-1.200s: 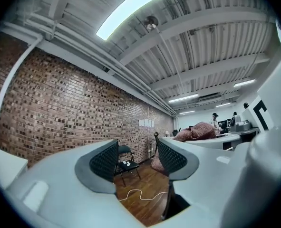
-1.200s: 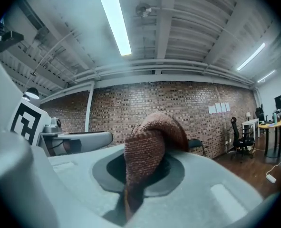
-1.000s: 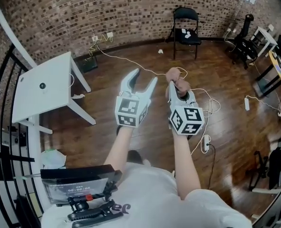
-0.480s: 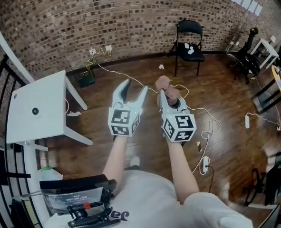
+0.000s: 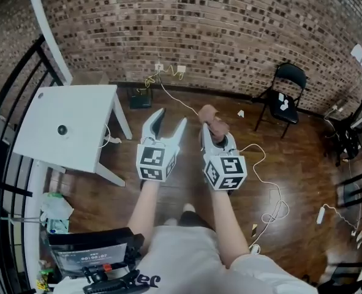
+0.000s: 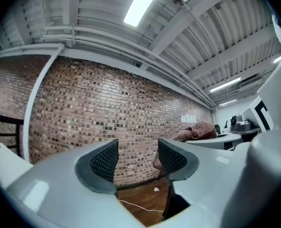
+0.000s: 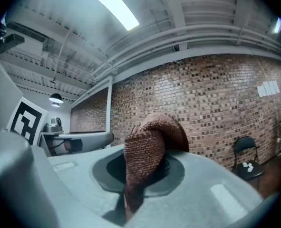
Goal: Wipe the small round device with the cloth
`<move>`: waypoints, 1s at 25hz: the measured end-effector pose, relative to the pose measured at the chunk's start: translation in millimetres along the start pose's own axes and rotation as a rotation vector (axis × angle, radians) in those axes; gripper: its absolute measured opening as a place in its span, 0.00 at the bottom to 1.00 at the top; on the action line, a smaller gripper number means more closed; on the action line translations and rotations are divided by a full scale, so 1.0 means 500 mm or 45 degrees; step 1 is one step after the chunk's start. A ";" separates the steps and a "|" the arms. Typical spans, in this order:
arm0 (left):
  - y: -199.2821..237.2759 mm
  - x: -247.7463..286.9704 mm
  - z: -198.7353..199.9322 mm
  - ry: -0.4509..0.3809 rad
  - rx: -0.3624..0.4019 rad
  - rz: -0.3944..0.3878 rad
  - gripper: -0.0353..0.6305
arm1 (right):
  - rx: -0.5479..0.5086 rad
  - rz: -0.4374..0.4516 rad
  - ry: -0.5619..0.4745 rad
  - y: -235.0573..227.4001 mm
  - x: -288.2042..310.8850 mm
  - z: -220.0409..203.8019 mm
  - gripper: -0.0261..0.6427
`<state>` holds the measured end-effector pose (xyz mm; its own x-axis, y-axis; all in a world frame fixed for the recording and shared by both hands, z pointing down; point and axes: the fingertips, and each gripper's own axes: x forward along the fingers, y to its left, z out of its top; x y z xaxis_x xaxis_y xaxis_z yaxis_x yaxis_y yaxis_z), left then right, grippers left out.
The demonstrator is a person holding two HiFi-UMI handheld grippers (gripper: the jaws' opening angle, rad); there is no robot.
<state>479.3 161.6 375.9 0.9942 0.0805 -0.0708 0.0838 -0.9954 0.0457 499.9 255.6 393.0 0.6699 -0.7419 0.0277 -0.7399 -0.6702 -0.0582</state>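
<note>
The small round device (image 5: pixel 62 129) is a dark disc lying on the white table (image 5: pixel 89 109) at the left of the head view, well away from both grippers. My right gripper (image 5: pixel 212 130) is held up in front of me, shut on a brown knitted cloth (image 5: pixel 207 116). The cloth (image 7: pixel 147 146) bulges up from between the shut jaws of the right gripper (image 7: pixel 140 170). My left gripper (image 5: pixel 171 116) stands beside it, its jaws apart with nothing between them. In the left gripper view the left gripper (image 6: pixel 138 158) shows only the brick wall through its gap, and the cloth (image 6: pixel 197 131) is off to the right.
Wooden floor with white cables (image 5: pixel 272 207) lies below. A black folding chair (image 5: pixel 285 97) stands by the brick wall at the back right. A black railing (image 5: pixel 9 164) runs along the left. A dark screen on a mount (image 5: pixel 95 250) sits near my chest.
The head view has swung left: the table and device are now larger and nearer the middle, and the chair has shifted right. Both grippers keep their pose, the cloth still held.
</note>
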 end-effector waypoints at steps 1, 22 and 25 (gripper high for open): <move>0.038 0.004 -0.002 0.006 0.001 0.066 0.46 | 0.005 0.064 0.006 0.013 0.041 -0.003 0.08; 0.644 -0.289 -0.007 0.069 0.049 1.199 0.46 | -0.021 1.136 0.235 0.592 0.564 -0.087 0.08; 0.734 -0.338 0.002 0.035 0.065 1.258 0.46 | -0.052 1.204 0.241 0.706 0.614 -0.097 0.08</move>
<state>342.1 -217.3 403.6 0.6172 -0.7868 -0.0007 -0.7864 -0.6170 0.0288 441.3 -209.8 429.1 -0.2225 -0.9636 0.1482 -0.9725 0.2085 -0.1042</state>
